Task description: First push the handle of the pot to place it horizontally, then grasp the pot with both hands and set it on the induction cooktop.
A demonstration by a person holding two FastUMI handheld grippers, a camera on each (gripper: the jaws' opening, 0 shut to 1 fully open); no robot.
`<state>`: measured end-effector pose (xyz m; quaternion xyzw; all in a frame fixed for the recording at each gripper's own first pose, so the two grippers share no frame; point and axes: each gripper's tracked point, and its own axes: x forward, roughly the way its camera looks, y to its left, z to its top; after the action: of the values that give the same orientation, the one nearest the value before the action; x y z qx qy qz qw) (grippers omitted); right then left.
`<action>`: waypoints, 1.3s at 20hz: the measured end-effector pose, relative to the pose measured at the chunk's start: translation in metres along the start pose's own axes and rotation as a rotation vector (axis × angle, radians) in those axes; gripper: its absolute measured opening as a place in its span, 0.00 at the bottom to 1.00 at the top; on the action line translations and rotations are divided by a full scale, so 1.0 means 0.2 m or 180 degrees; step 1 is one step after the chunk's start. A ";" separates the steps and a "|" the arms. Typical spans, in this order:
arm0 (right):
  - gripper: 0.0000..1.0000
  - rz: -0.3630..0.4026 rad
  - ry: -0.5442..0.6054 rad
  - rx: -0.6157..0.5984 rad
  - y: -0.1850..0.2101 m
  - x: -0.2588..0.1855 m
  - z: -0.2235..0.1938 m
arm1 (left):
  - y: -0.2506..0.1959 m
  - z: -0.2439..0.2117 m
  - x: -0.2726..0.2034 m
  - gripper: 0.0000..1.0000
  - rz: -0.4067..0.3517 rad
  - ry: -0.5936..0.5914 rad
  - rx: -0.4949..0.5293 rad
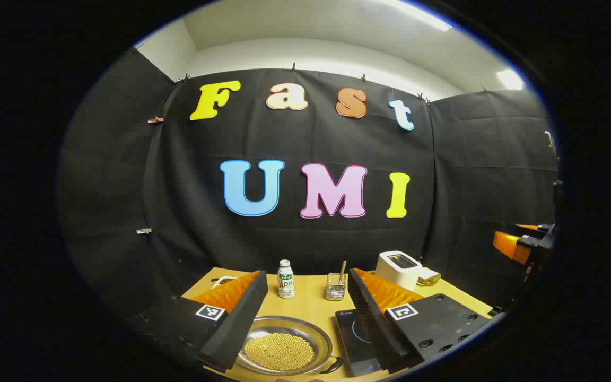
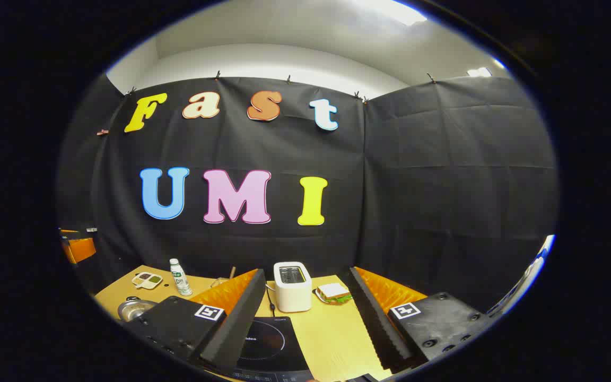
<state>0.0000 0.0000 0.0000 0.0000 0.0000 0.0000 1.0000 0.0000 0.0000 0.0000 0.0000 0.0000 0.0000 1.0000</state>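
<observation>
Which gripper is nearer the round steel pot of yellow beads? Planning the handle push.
Left. The left gripper hovers straddling the pot; the right gripper hangs over the induction cooktop beside it.

Overhead ceiling lights (image 1: 417,11) bright, slightly blown out; black cloth wall (image 2: 443,175) dim, matte. Wooden table (image 2: 332,329) evenly lit, soft shadows. Strong fisheye bending at edges; focus sharp.
</observation>
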 end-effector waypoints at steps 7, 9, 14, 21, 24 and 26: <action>0.98 0.0009 0.0084 0.0082 0.02 0.00 -0.07 | -0.01 -0.06 -0.01 0.95 -0.0035 0.0064 -0.0055; 0.98 -0.0004 0.0051 0.0052 0.01 0.01 -0.06 | -0.03 -0.08 -0.01 0.95 -0.0103 0.0072 -0.0075; 0.98 -0.0009 0.0015 0.0063 0.04 -0.04 -0.07 | -0.02 -0.13 -0.02 0.95 -0.0188 0.0143 -0.0104; 0.98 0.0059 0.0011 0.0003 0.08 -0.09 -0.07 | 0.01 -0.18 -0.04 0.95 -0.0191 0.0210 -0.0104; 0.98 0.0088 0.0026 0.0019 0.09 -0.09 -0.07 | 0.03 -0.21 -0.04 0.95 -0.0192 0.0273 -0.0153; 0.98 0.0112 0.0020 0.0017 0.11 -0.09 -0.06 | 0.03 -0.24 -0.04 0.95 -0.0227 0.0336 -0.0193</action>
<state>-0.0189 0.0212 -0.0116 0.0026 0.0031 0.0177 0.9998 -0.0083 0.0063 -0.0474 -0.0302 0.0528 -0.0356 0.9975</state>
